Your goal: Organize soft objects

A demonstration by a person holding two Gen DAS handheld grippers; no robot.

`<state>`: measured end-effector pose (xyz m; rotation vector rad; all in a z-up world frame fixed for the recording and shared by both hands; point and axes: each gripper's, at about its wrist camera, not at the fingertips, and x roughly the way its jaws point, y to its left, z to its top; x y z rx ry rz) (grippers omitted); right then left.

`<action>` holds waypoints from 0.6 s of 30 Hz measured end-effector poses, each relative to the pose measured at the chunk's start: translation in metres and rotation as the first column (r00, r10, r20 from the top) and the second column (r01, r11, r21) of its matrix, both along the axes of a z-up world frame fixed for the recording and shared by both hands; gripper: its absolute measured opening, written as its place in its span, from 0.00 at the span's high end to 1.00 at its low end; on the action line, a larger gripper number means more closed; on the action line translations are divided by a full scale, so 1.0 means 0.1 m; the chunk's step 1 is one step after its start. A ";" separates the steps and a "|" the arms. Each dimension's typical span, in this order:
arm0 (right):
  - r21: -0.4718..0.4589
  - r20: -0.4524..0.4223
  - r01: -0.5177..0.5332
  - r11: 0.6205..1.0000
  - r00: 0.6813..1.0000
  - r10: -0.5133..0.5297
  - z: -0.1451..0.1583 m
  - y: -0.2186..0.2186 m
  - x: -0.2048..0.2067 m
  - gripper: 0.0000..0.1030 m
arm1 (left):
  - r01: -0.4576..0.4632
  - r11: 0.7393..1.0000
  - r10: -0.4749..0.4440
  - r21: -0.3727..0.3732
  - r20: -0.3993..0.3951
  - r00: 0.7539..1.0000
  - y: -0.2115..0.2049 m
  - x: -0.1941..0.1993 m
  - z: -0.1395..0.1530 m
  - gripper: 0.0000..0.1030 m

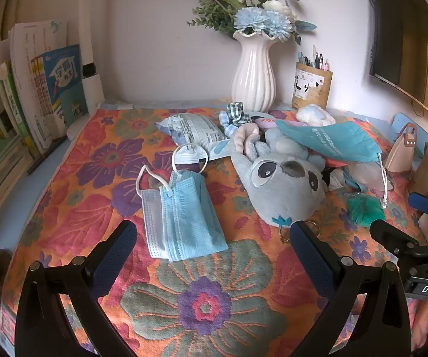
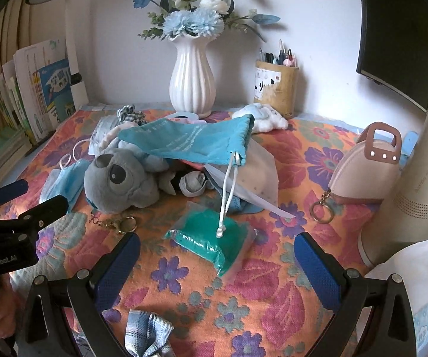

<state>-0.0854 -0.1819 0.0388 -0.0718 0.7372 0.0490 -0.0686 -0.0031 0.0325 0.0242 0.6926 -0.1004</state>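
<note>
Left wrist view: left gripper (image 1: 212,239) was spread wide and empty, hovering low over the floral cloth (image 1: 205,306), w/ the folded blue face masks (image 1: 184,223) lying just ahead, centre of frame. Grey koala plush (image 1: 282,181) sat centre right atop the pile, teal drawstring pouch (image 1: 329,141) draped over it, upper right.

Right wrist view: right gripper (image 2: 216,258) was likewise spread, holding nothing. Bagged green item (image 2: 211,241) lay directly between and just beyond its fingers, lower centre; pouch cord (image 2: 227,196) trailed onto the bag. Plaid fabric (image 2: 147,331) showed at bottom edge, near the lower left finger.

Assessment: sorting was barely begun; the pile remained mixed.

Recommendation:
- Rt side should close on the bag's bulk, not the slippery film edge.
- Clear the cord first, else pouch drags along.
- Lft side should pinch both masks across the fold, avoiding ear loops.
- Keep lifts low; vase (image 2: 191,80) stood near the pile's far side.
</note>
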 end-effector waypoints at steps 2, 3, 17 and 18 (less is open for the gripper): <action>0.000 0.000 0.000 1.000 1.000 0.000 0.00 0.00 0.00 0.00 | -0.003 1.000 0.003 0.001 -0.001 1.000 -0.01 0.00 0.00 0.01; 0.001 0.000 -0.001 1.000 1.000 0.001 0.00 0.00 0.00 0.00 | -0.002 1.000 0.002 0.001 -0.002 1.000 -0.01 0.00 0.00 0.01; 0.002 -0.014 -0.002 1.000 1.000 0.002 -0.02 -0.02 0.02 0.00 | 0.007 1.000 -0.007 0.011 -0.019 1.000 -0.03 0.03 0.00 0.01; 0.002 -0.015 -0.002 1.000 1.000 0.002 -0.02 -0.02 0.02 0.00 | 0.008 1.000 -0.007 0.009 -0.020 1.000 -0.02 0.03 0.00 0.01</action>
